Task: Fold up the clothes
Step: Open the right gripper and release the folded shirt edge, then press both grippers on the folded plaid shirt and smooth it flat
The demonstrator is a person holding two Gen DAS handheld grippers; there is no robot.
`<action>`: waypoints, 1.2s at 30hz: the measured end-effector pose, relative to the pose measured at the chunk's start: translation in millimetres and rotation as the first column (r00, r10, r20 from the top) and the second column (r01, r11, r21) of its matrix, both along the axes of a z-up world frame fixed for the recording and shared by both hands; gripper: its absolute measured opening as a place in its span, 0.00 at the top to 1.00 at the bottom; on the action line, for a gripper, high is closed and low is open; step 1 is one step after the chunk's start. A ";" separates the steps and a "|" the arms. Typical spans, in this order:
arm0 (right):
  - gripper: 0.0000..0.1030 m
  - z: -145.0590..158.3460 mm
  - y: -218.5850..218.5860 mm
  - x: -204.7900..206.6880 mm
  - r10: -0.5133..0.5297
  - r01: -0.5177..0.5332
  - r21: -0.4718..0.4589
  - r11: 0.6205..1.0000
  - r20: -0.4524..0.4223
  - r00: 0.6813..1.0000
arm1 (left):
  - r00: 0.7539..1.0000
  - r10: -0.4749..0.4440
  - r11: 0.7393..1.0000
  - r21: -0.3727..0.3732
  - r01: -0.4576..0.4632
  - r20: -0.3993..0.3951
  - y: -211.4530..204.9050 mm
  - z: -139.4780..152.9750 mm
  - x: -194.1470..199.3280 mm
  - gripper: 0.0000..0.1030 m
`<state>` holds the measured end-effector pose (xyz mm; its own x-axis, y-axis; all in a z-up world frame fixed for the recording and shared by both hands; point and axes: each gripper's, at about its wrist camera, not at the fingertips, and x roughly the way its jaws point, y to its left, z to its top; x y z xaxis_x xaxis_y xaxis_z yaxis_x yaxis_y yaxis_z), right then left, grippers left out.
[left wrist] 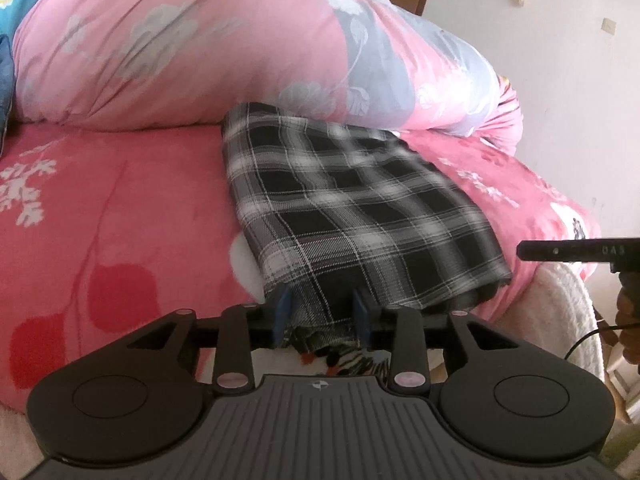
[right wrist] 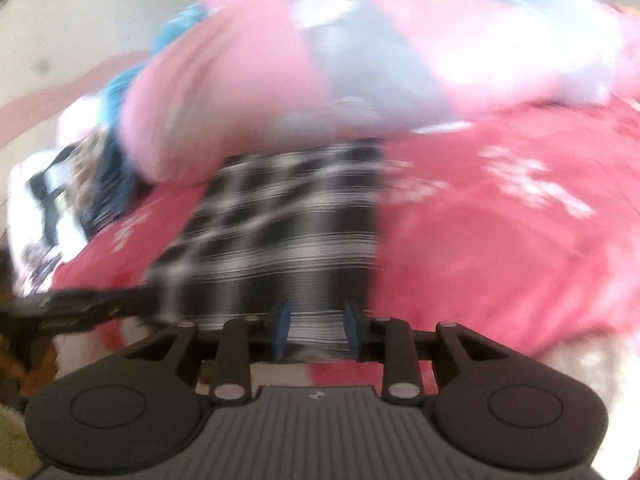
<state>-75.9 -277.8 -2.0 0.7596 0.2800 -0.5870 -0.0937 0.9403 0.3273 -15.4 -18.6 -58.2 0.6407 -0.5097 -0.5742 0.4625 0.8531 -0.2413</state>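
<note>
The plaid garment (left wrist: 352, 208) lies folded into a long strip on the red blanket (left wrist: 120, 220), its far end butting up against the pink floral duvet (left wrist: 180, 40), its near end hanging toward the bed edge.

L gripper (left wrist: 322, 316) sits at that near end w/ cloth betw its blue pads (left wrist: 283, 312). The pads stand partly apart and don't look to be pinching, so I read it as a loose, narrow-open stance, not a grip. R gripper (right wrist: 314, 330) is at the same near end from the other side; in the left wrist view it shows as a dark bar at the right edge, clear of the fabric. Its own view is badly smeared, so this is prob right but not certain: plaid shows betw its pads (right wrist: 283, 326), jaws part-open, nothing clamped.

Step in hand, my read: one lengthwise fold is done and both claws sit at the near hem, betw release and re-grip.

Next move calls for:
- both claws closing on the near hem, one per corner, all layers caught
- lifting only enough to clear the blanket
- carrying the hem toward the duvet end to halve the strip, edges aligned
- watching that the lower layers don't slide off the bed edge.
</note>
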 end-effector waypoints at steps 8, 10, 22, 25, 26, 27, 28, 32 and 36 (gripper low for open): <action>0.70 4.5 51.9 -11.8 0.244 -0.191 -0.368 0.910 0.100 0.965 | 1.000 0.006 1.000 0.012 -0.006 -0.008 -2.0 -0.2 0.2 0.66; 0.71 -2.8 67.2 -11.8 0.321 -0.250 -0.459 0.853 0.082 0.944 | 1.000 0.008 1.000 0.013 -0.008 -0.008 -2.4 0.1 0.1 0.65; 0.96 -11.6 83.4 -7.7 0.351 -0.265 -0.584 0.767 0.037 0.936 | 0.999 0.035 0.999 -0.002 -0.035 -0.021 2.5 -3.0 2.8 0.52; 0.99 -0.7 78.3 -8.5 0.345 -0.258 -0.549 0.795 0.058 0.937 | 0.999 0.032 0.999 0.000 -0.032 -0.020 3.0 -3.6 1.5 0.52; 0.99 1.6 77.2 -8.7 0.348 -0.266 -0.542 0.798 0.054 0.936 | 0.999 0.031 1.000 -0.002 -0.031 -0.023 3.6 -4.1 1.3 0.52; 0.99 1.8 76.5 -8.9 0.353 -0.277 -0.538 0.796 0.042 0.935 | 0.999 0.031 0.999 -0.006 -0.032 -0.027 4.5 -4.4 1.2 0.52; 0.99 0.0 75.9 -8.5 0.358 -0.290 -0.535 0.794 0.025 0.934 | 0.999 0.032 0.999 -0.009 -0.032 -0.031 5.5 -4.6 1.3 0.52; 0.97 -4.8 70.8 -2.0 0.350 -0.317 -0.497 0.808 -0.028 0.937 | 0.998 0.049 0.998 -0.033 -0.051 -0.034 14.0 4.0 -2.0 0.52; 0.85 17.1 51.3 -1.2 0.315 -0.283 -0.361 0.889 0.031 0.949 | 0.997 0.079 0.994 -0.076 -0.080 -0.012 26.7 20.3 -7.3 0.51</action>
